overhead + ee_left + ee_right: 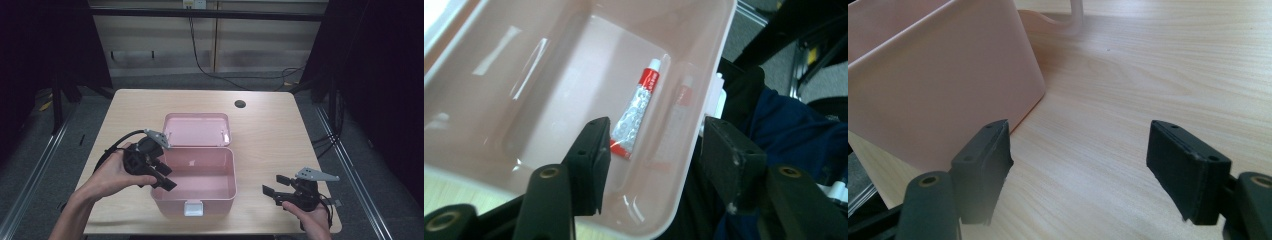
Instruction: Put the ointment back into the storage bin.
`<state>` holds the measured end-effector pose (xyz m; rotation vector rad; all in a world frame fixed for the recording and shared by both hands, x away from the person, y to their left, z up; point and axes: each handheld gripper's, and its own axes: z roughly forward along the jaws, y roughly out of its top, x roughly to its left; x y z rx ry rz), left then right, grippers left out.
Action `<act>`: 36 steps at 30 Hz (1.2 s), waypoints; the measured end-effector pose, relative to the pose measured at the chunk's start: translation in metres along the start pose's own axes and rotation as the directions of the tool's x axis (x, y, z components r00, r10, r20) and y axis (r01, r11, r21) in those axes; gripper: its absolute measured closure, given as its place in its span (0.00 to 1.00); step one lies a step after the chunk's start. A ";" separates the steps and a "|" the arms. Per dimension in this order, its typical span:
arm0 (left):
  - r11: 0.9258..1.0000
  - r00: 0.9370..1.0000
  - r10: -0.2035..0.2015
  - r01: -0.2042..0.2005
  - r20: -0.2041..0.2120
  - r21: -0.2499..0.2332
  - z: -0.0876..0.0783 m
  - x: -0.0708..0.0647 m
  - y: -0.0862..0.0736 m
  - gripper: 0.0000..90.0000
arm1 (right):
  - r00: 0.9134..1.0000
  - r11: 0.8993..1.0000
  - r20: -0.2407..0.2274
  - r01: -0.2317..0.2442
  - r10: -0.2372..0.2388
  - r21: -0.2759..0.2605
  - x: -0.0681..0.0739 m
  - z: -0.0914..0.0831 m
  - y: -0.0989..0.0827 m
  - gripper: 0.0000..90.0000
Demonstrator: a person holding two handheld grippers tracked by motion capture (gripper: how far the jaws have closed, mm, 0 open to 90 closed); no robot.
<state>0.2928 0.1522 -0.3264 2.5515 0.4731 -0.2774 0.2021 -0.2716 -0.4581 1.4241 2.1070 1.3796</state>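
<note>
Looking down from the high view first: pink box sits mid-counter with its lid flipped back at 12 o'clock. The left gripper hangs over the box's 9 o'clock rim, tilted down into it, jaws parted with nothing between them. The right gripper rests on the counter well off at the box's 3 o'clock, jaws spread and empty too.

Left gripper view: a small red-and-white tube lies flat on the box floor, close to the wall. From the jaws it's up at about 12 o'clock, just past the tip of the left-hand jaw. Its long axis runs roughly 1 o'clock to 7 o'clock in this picture, cap end farthest away. Jaws stand fairly wide, clear of the tube, not touching it.

Right gripper view: jaws wide open over bare wood, with the box's outer wall at about 10 o'clock, apart from them.

My read: the left hand is by far the nearer one to the tube, so anything next with it is that hand's job, coming down along that slanted axis.
</note>
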 end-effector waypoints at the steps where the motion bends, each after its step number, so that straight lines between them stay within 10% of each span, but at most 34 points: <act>1: 1.000 1.000 0.000 0.000 -0.001 -0.002 -0.002 0.001 -0.003 0.50 | 1.000 1.000 0.001 0.000 0.000 0.000 0.000 0.000 0.000 0.28; 21: 0.987 0.990 -0.137 0.134 -0.035 -0.085 -0.025 0.027 -0.072 0.48 | 1.000 1.000 0.010 -0.001 0.001 0.001 -0.001 0.000 -0.001 0.28; 33: 0.963 0.968 -0.241 0.229 -0.074 -0.144 -0.007 0.045 -0.116 0.42 | 0.999 1.000 0.038 -0.001 0.001 -0.006 -0.001 0.003 -0.003 0.28; 36: 0.946 0.958 -0.274 0.254 -0.081 -0.201 -0.003 0.049 -0.129 0.41 | 0.998 0.999 0.064 0.007 -0.009 0.033 -0.001 0.008 -0.004 0.26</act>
